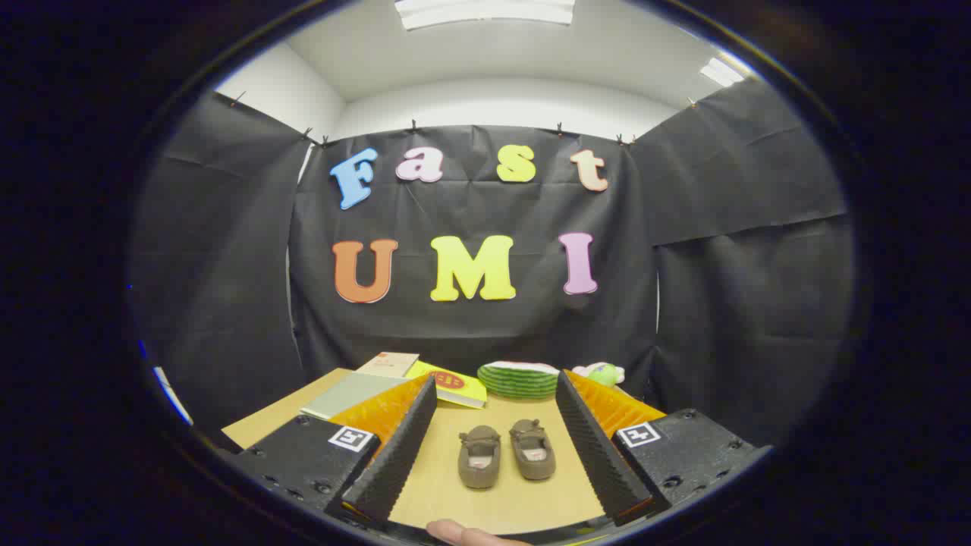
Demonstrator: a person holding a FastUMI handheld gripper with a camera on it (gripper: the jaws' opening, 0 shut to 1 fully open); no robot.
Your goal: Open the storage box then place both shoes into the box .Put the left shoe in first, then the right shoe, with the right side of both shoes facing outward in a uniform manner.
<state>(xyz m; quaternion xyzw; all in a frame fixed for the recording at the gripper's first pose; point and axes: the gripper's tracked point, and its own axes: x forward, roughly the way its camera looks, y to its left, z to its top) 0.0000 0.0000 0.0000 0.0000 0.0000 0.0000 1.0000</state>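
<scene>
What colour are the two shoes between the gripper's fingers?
Both shoes are brownish-grey with pale insoles, seen in the gripper view, standing on the table between the open gripper's fingers.

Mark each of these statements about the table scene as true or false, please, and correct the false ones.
1. The tongs are shut on a shoe. False: they are open, gripping nothing.
2. Two small brown fabric shoes lie side by side on the light wooden table, between the fingers. True.
3. A green striped watermelon-slice toy lies beyond the shoes. True.
4. One shoe is stacked on the other. False: both rest on the table.
5. A yellow book lies beyond the fingers. True.
</scene>
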